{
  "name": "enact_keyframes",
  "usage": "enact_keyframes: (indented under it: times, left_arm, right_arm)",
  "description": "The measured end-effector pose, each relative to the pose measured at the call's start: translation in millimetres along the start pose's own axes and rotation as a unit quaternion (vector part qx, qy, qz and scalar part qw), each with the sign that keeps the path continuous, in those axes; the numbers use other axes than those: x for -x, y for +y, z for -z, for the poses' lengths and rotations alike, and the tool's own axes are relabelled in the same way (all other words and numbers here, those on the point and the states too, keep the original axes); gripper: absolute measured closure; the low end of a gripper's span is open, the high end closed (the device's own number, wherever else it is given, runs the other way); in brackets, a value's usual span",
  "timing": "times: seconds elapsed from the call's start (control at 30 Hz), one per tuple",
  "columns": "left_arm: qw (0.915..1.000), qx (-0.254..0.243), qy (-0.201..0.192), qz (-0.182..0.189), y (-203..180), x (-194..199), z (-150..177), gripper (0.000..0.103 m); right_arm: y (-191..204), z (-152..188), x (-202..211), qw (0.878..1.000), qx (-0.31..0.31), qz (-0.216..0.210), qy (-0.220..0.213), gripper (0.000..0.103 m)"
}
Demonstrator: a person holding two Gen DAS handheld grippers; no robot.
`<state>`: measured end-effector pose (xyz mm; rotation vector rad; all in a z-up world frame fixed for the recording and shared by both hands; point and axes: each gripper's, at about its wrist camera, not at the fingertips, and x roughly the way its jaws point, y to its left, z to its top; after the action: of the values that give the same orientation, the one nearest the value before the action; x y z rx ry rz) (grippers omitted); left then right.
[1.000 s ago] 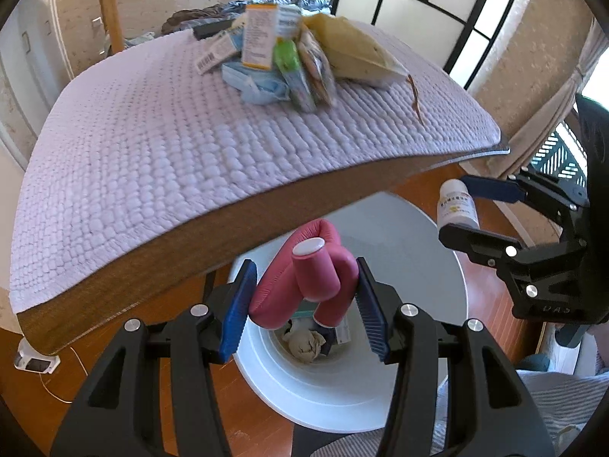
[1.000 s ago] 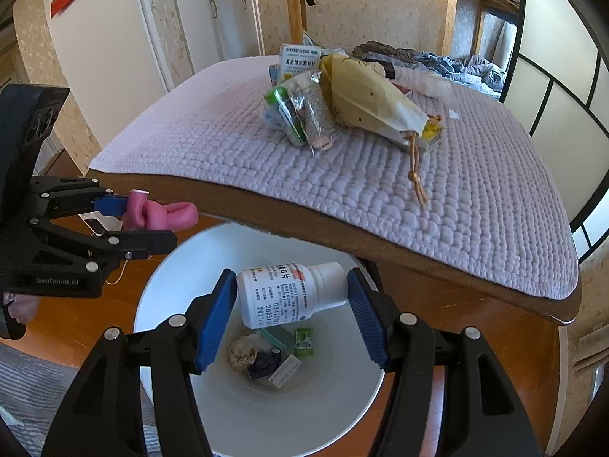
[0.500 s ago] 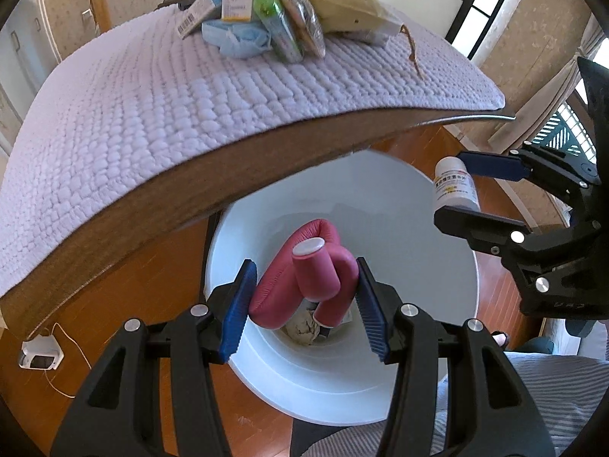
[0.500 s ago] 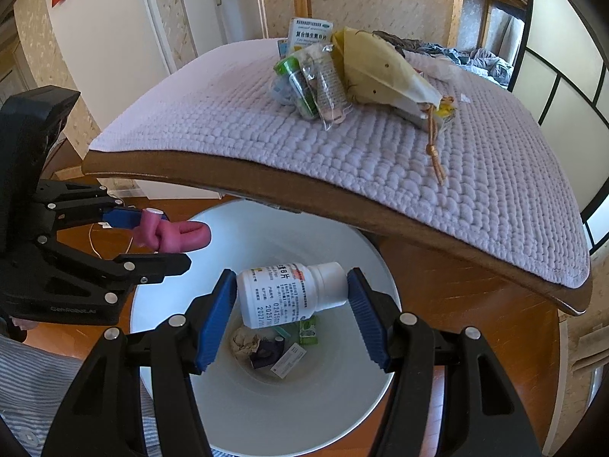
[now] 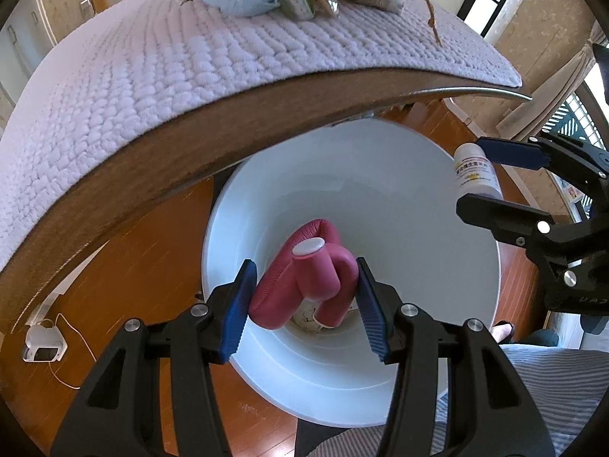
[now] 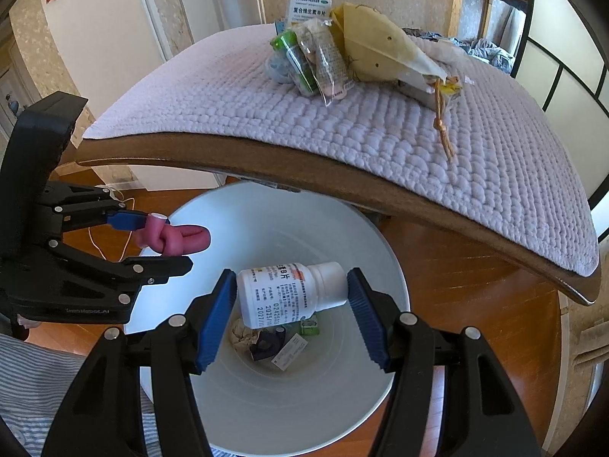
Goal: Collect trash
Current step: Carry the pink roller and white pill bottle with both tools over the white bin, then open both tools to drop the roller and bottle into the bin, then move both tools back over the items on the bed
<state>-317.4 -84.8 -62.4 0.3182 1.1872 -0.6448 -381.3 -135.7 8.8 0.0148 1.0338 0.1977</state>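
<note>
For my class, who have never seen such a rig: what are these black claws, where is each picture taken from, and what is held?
There is no robot here: a person holds two hand-held grippers, each with a camera looking along its fingers.

The left gripper clamps a twisted pink foam roller. The right gripper clamps a white pill bottle. Both are above a white bin that already has scraps inside. More packets lie on the quilted table behind.
</note>
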Motion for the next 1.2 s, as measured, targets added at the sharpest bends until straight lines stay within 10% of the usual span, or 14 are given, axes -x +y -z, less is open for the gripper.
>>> enact_keyframes:
  times: [0.5,0.6,0.8,1.2]
  left_arm:
    - [0.9998,0.001,0.022,0.002,-1.3,-44.6,-13.6,0.047]
    - [0.9999,0.004,0.016,-0.003,0.6,-48.2,-16.1,0.026]
    - [1.0,0.003,0.004,-0.001,1.3,-43.7,-25.3,0.026]
    - [0.9896,0.015,-0.143,0.009,32.1,33.4,-73.8,0.002]
  right_arm:
    - [-2.6,3.8,-26.0,1.0,-0.013,-0.002,0.017,0.043]
    - [-4.3,1.5,-25.0,1.0,-0.021,0.01,0.009,0.024]
    - [-3.9,-11.1,-13.8,0.999,-0.011,0.031,-0.008,0.019]
    - [-13.6,-69.3,45.9,0.983,0.023,0.107,-0.148,0.004]
